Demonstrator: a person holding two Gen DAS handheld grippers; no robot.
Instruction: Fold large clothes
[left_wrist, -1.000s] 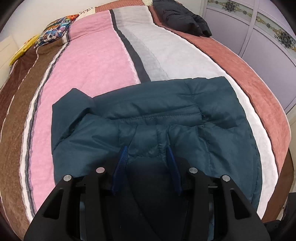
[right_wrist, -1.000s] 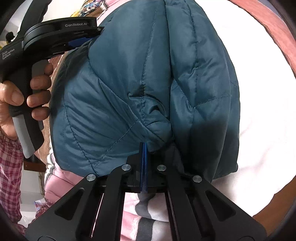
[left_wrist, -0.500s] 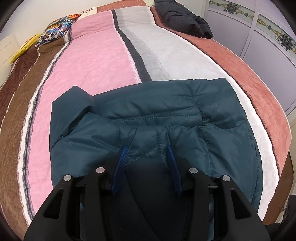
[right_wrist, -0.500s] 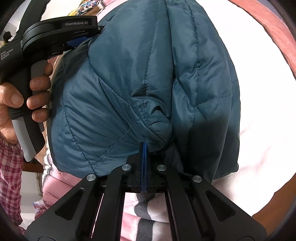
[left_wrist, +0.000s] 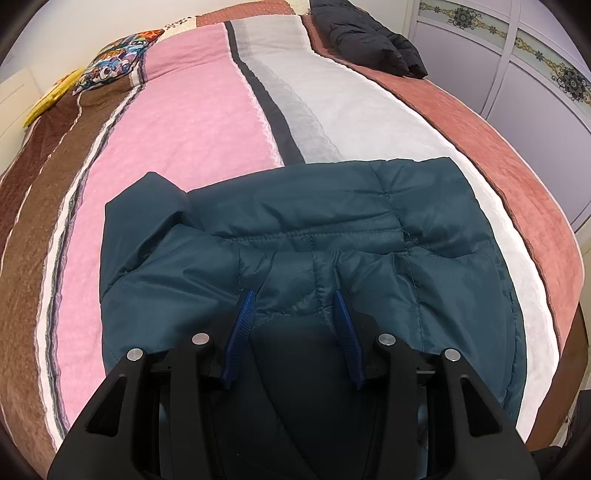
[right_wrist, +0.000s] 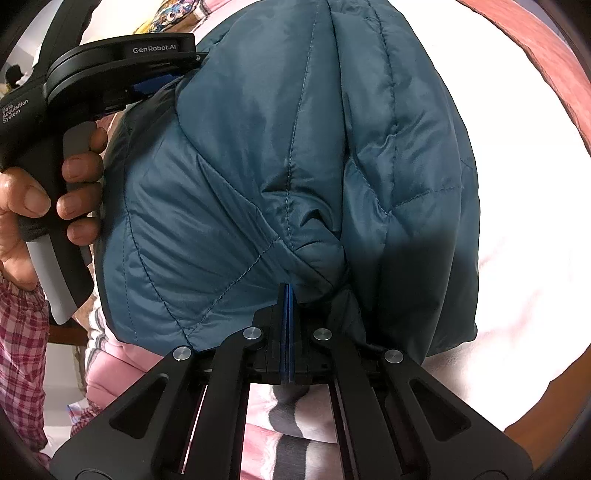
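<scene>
While right jaws pinch the teal jacket (right_wrist: 258, 166), its bunched fabric fills half-open left jaws

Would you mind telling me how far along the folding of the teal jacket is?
Partly done: the teal jacket lies on the striped bedspread with one layer doubled over. In hand: the right hand-held gripper is shut on a bunched fold. Left: the final fold, and the black garment is untouched.

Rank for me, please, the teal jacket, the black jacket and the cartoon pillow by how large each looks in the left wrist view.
1. teal jacket: by far the largest, though it lies nearest the camera.
2. black jacket: small, at the bed's far end.
3. cartoon pillow: slightly smaller, also far off; these two are close, so their order is unsure.
</scene>
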